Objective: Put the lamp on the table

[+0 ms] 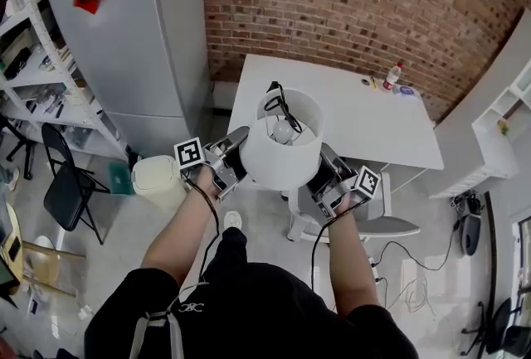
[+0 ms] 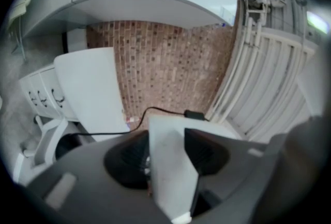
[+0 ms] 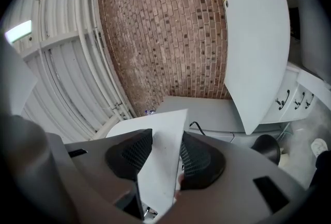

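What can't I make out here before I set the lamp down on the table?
- Lamp base and stem: in the head view, hidden under the shade. Both gripper views show only the shade wall.
- Cord end and plug: in the head view, the cord drops inside the shade.
- Bottle label and small items at the table's far corner: in the head view, too small to tell.

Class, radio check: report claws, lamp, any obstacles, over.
Left claw shut on lamp, right claw too. Lamp aloft, not yet on table. Bottle at far corner, out of the way.
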A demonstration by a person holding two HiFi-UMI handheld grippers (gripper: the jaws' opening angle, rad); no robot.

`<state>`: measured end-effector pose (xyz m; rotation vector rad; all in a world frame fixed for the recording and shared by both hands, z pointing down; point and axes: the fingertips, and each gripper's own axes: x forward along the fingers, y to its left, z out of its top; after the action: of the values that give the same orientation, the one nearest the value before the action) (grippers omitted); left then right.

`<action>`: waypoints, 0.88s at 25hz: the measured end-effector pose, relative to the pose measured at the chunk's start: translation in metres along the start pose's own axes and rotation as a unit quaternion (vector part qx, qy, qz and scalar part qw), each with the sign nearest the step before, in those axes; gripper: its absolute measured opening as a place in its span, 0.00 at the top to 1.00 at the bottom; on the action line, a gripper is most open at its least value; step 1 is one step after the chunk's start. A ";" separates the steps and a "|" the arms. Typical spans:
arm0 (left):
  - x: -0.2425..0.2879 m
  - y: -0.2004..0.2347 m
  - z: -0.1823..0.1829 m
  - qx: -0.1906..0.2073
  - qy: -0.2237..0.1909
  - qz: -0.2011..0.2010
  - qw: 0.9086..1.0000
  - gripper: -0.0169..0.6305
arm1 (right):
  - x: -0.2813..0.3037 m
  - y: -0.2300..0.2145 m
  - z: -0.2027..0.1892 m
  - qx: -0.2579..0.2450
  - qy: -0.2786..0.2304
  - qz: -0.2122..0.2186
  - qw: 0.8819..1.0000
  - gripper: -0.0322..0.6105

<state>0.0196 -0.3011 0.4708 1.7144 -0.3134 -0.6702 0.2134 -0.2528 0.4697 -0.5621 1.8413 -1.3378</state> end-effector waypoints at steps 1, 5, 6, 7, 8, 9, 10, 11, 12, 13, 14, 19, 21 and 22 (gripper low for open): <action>0.009 0.005 0.012 -0.001 0.001 -0.001 1.000 0.65 | 0.010 -0.006 0.009 0.000 -0.002 -0.001 1.000 0.71; 0.043 0.026 0.062 -0.003 0.009 0.001 1.000 0.65 | 0.052 -0.031 0.043 0.003 -0.011 -0.002 1.000 0.71; 0.052 0.030 0.075 -0.004 0.012 0.003 1.000 0.65 | 0.063 -0.037 0.052 0.004 -0.013 -0.002 1.000 0.71; 0.061 0.033 0.089 -0.004 0.015 0.004 1.000 0.65 | 0.075 -0.042 0.062 0.003 -0.015 -0.002 1.000 0.71; 0.071 0.036 0.103 -0.005 0.017 0.003 1.000 0.65 | 0.088 -0.047 0.071 0.002 -0.017 -0.001 1.000 0.71; 0.080 0.037 0.117 -0.004 0.020 0.002 1.000 0.66 | 0.101 -0.050 0.081 0.001 -0.019 0.000 1.000 0.71; 0.089 0.039 0.131 -0.004 0.022 0.000 1.000 0.66 | 0.113 -0.054 0.089 0.000 -0.020 0.001 1.000 0.71; 0.098 0.041 0.145 -0.002 0.024 0.000 1.000 0.66 | 0.125 -0.058 0.097 0.000 -0.021 0.002 1.000 0.71; 0.106 0.042 0.158 -0.001 0.027 -0.001 1.000 0.65 | 0.137 -0.062 0.104 -0.001 -0.022 0.002 1.000 0.71; 0.115 0.044 0.172 0.001 0.030 -0.003 1.000 0.66 | 0.149 -0.065 0.112 -0.003 -0.021 0.001 1.000 0.71; 0.123 0.046 0.185 0.003 0.032 -0.005 0.999 0.66 | 0.161 -0.068 0.119 -0.005 -0.020 0.002 1.000 0.71; 0.151 0.057 0.236 0.009 0.045 -0.006 0.999 0.65 | 0.209 -0.088 0.151 -0.013 -0.018 0.012 1.000 0.71; 0.161 0.062 0.254 0.010 0.051 -0.005 0.999 0.66 | 0.225 -0.097 0.162 -0.014 -0.018 0.013 1.000 0.71; 0.166 0.065 0.263 0.009 0.053 -0.006 0.999 0.66 | 0.233 -0.101 0.166 -0.014 -0.019 0.013 1.000 0.71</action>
<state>0.0069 -0.6179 0.4563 1.7640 -0.2363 -0.5835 0.1967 -0.5555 0.4633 -0.5722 1.8335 -1.2777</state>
